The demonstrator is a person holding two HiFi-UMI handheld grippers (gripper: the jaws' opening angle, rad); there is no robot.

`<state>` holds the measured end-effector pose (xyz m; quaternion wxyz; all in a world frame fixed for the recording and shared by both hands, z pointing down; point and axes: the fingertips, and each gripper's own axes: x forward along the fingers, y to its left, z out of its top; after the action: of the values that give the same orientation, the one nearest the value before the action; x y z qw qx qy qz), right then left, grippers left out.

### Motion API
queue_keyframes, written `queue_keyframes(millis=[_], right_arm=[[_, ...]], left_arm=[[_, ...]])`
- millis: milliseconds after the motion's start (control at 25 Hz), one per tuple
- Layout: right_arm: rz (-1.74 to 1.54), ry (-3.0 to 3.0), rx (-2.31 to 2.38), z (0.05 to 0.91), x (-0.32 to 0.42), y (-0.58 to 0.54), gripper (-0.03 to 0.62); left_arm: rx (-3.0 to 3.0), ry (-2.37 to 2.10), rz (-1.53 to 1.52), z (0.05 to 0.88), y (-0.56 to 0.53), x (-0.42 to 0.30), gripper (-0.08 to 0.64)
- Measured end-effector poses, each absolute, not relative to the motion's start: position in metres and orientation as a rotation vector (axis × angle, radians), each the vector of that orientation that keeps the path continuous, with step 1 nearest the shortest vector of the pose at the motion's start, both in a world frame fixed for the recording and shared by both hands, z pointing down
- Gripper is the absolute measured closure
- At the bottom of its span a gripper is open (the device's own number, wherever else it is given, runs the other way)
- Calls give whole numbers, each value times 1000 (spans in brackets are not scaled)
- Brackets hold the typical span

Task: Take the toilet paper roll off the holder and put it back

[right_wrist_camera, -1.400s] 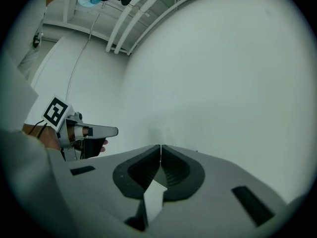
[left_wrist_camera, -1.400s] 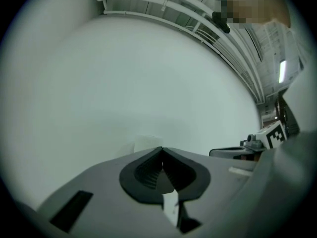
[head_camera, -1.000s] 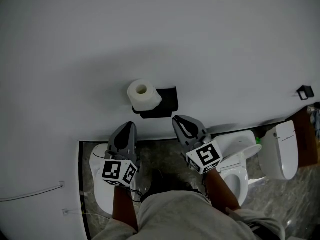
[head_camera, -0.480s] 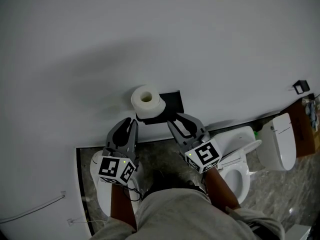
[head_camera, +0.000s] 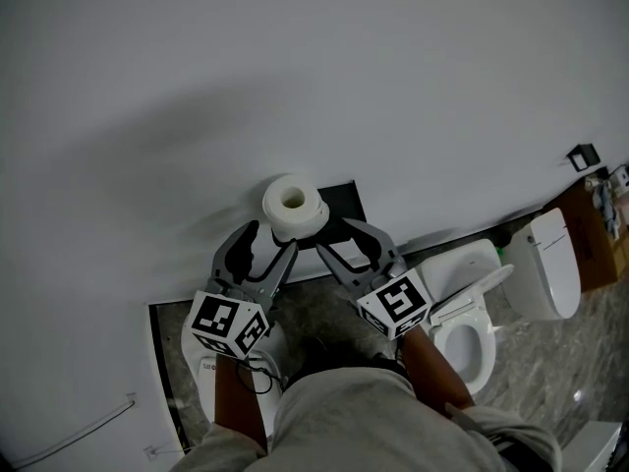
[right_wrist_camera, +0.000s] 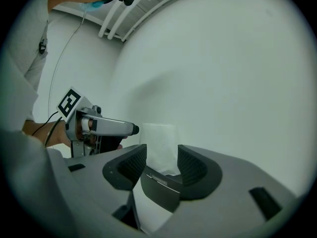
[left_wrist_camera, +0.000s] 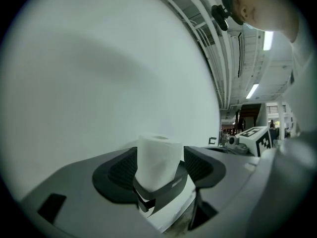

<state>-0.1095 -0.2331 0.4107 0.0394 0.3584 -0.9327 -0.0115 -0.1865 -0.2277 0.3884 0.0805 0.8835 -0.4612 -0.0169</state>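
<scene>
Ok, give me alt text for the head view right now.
Seen from above, a toilet paper roll stands upright on a black holder on the white wall. The left gripper and right gripper point at it from just below, fingers apart, having just been opening, with nothing gripped. A white toilet sits at lower right.

toilet paper roll (head_camera: 295,206) white | holder (head_camera: 346,203) black | wall (head_camera: 295,67) pale grey | toilet (head_camera: 467,268) white | floor (head_camera: 550,362) grey marbled

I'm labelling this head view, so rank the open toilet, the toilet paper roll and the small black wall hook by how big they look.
1. open toilet, largest
2. toilet paper roll
3. wall hook, smallest
The gaps are plain, so nearness to the camera does not blur the order.
</scene>
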Motion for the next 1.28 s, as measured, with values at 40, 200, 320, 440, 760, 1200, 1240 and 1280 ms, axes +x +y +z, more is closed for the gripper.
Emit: queue_keyframes(millis=[40,200,320,440,760,1200,1240,1280], right_arm=[[-32,-2855,1103,411,-111,-234,413],[-18,-2844,1098,414,-120,-237,375],[-25,-2826,1097,417,-127,-240,347],[-14,-2814,1118,417,-133,-243,333],[17,-2763,1130,424,-145,-252,299],[62,-2669,1126,431,-154,-259,296],[63,-2663,1134,431,-153,-259,296],[64,-2657,1143,431,-152,-260,296]], left_arm=[[2649,-1356,-55,387,-229,-185,269],[2673,-1247,-102,382,-233,-183,238],[2684,-1189,-122,378,-238,-182,215],[2715,-1167,-73,379,-243,-178,195],[2766,-1081,3,385,-255,-167,169],[2784,-1094,88,391,-263,-157,169],[2785,-1103,93,391,-264,-156,169],[2786,-1115,97,392,-265,-155,169]])
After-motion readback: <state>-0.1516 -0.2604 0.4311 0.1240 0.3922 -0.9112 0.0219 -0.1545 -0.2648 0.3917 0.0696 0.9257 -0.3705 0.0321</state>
